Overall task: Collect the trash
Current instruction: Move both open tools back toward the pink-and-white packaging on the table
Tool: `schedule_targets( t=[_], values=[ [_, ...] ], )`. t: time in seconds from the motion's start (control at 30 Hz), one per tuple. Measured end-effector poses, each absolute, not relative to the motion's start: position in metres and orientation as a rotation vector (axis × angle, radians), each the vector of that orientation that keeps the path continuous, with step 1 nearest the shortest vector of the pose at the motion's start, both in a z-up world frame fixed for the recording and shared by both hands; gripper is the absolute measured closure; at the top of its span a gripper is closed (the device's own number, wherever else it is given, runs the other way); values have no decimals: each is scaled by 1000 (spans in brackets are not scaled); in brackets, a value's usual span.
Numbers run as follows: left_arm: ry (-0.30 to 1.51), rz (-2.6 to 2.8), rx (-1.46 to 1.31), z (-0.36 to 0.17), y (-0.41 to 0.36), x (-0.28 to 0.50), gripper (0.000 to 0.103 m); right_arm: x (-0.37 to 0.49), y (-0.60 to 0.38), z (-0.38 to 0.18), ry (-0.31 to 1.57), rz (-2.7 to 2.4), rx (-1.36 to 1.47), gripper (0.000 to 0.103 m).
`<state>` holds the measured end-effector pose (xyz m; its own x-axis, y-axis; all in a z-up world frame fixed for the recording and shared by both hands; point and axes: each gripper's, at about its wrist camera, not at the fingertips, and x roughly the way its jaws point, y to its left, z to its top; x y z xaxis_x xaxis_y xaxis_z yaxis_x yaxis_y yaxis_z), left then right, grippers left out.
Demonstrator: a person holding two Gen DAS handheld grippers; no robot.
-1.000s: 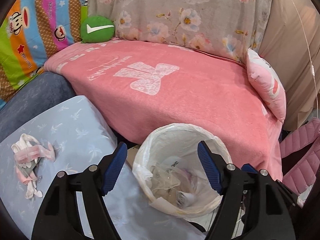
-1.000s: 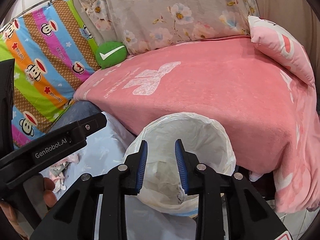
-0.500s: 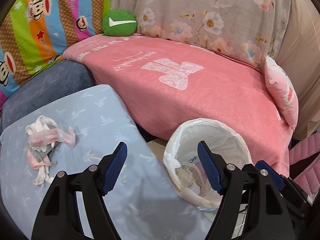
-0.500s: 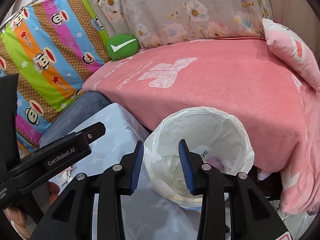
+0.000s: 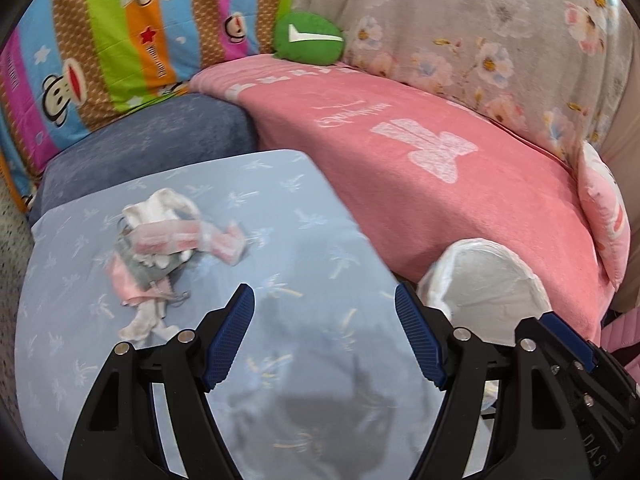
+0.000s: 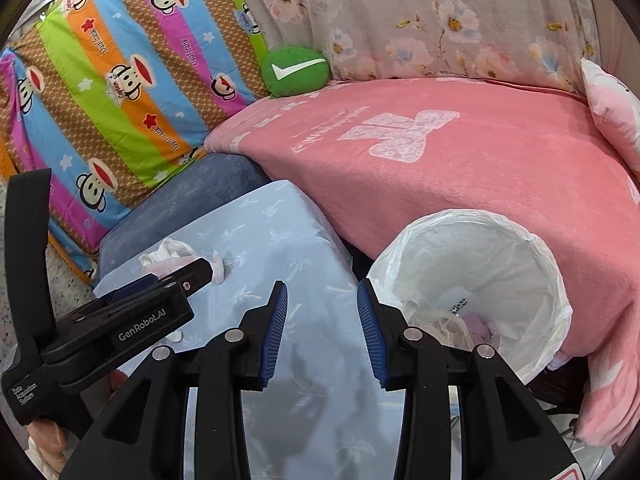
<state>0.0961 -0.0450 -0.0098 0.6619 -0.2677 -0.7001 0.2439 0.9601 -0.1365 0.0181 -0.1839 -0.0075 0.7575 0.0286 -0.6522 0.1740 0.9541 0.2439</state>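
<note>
A crumpled pile of pink, white and grey wrappers (image 5: 168, 248) lies on a light blue cloth-covered table (image 5: 304, 240). My left gripper (image 5: 322, 300) hovers open and empty just right of and nearer than the pile. My right gripper (image 6: 322, 292) is open, moderately wide, with nothing between its fingers, above the table edge beside the bin. The white bag-lined bin (image 6: 552, 280) stands to the right and holds crumpled trash (image 6: 452, 320). In the right wrist view the left gripper (image 6: 192, 276) partly hides the pile (image 6: 172, 250).
A pink blanket (image 5: 420, 184) covers the sofa behind the table and bin. A green round cushion (image 5: 310, 38), a striped cartoon cover (image 5: 120, 40), a dark blue cushion (image 5: 160, 140) and a pink pillow (image 5: 604, 220) surround it. A hand (image 6: 44, 436) holds the left gripper.
Both grippers have swung left, away from above the bin and over the blue table. The wrapper pile now sits closer to the left gripper. The right jaws stand a little wider.
</note>
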Motion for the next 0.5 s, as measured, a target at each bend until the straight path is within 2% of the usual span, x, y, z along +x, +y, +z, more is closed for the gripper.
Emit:
schedule_targets(
  t=[0.5],
  values=[
    [847,-44,-142,-42,79,121,33,66,-104,-20,766,49,262,58]
  ],
)
